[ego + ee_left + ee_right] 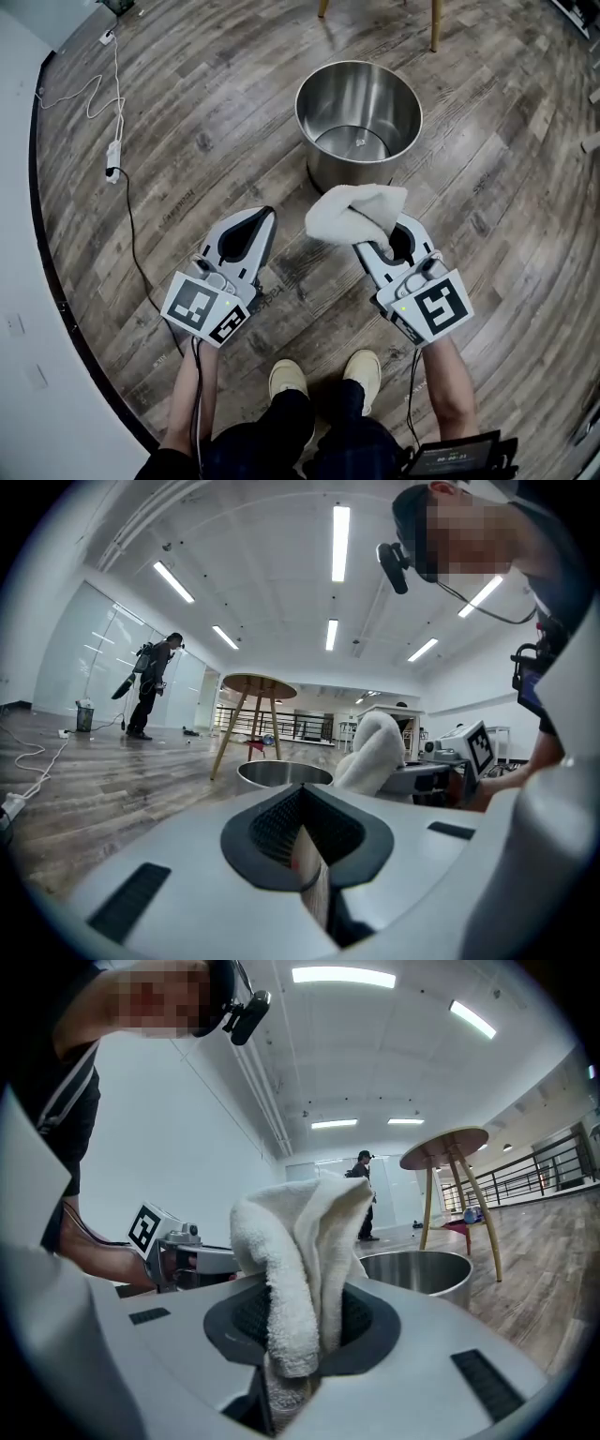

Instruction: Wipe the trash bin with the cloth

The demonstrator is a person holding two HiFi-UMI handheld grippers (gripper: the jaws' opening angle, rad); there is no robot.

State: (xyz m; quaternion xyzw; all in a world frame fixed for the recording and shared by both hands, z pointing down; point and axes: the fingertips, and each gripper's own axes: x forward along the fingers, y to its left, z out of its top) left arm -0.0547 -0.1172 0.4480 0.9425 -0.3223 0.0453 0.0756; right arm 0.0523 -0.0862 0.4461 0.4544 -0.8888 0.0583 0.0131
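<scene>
Above wooden floor (pixel 187 141), right gripper (pixel 386 234) clamping white cloth (pixel 354 212), left gripper (pixel 263 220) closed and empty, steel trash bin (pixel 337 173) ahead.

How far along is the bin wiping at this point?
Done: the cloth is picked up and clamped in the right hand-held gripper. In hand: it is held up just short of the trash bin, seemingly not touching it. Left: all the wiping. The left hand-held gripper is shut and empty.

Bright, even light falls from long white ceiling strip lamps (pixel 340 541) at twelve o'clock; fisheye edges bend and darken.
</scene>
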